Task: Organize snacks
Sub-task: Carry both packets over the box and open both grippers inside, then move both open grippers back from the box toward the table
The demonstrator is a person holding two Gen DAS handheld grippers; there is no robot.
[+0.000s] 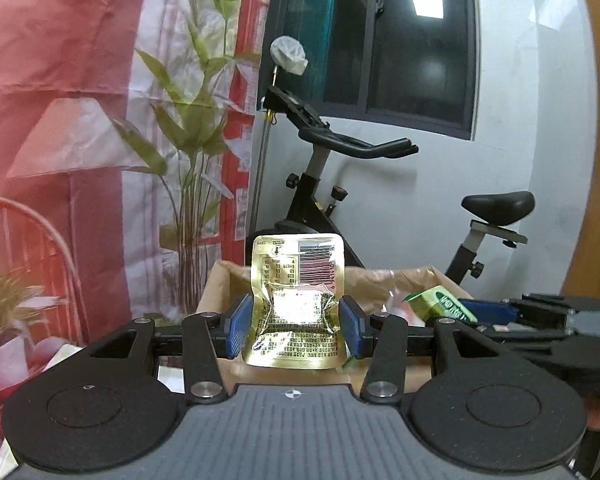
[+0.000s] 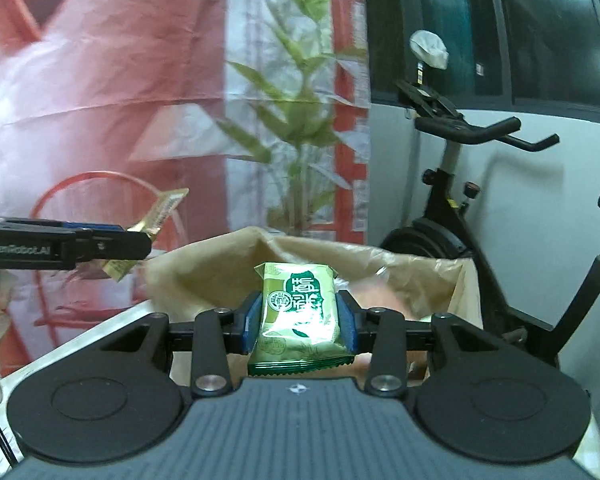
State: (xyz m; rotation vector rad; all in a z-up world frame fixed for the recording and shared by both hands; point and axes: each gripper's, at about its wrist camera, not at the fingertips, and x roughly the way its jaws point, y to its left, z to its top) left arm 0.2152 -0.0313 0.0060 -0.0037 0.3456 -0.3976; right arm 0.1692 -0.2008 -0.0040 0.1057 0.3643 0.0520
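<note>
My left gripper [image 1: 296, 326] is shut on a gold foil snack packet [image 1: 298, 300], held upright with its barcode side facing the camera, above the near edge of a cardboard box [image 1: 228, 276] lined with brown paper. My right gripper [image 2: 299, 322] is shut on a green snack packet [image 2: 299, 316], held upright in front of the same box [image 2: 204, 272]. The right gripper with the green packet [image 1: 440, 304] shows at the right of the left wrist view. The left gripper with the gold packet [image 2: 156, 220] shows at the left of the right wrist view.
An exercise bike [image 1: 340, 184] stands behind the box against a white wall under a dark window. A potted green plant [image 1: 192, 128] and a red-and-white printed backdrop [image 1: 60, 80] are at the left. A red wire rack [image 1: 28, 232] stands at far left.
</note>
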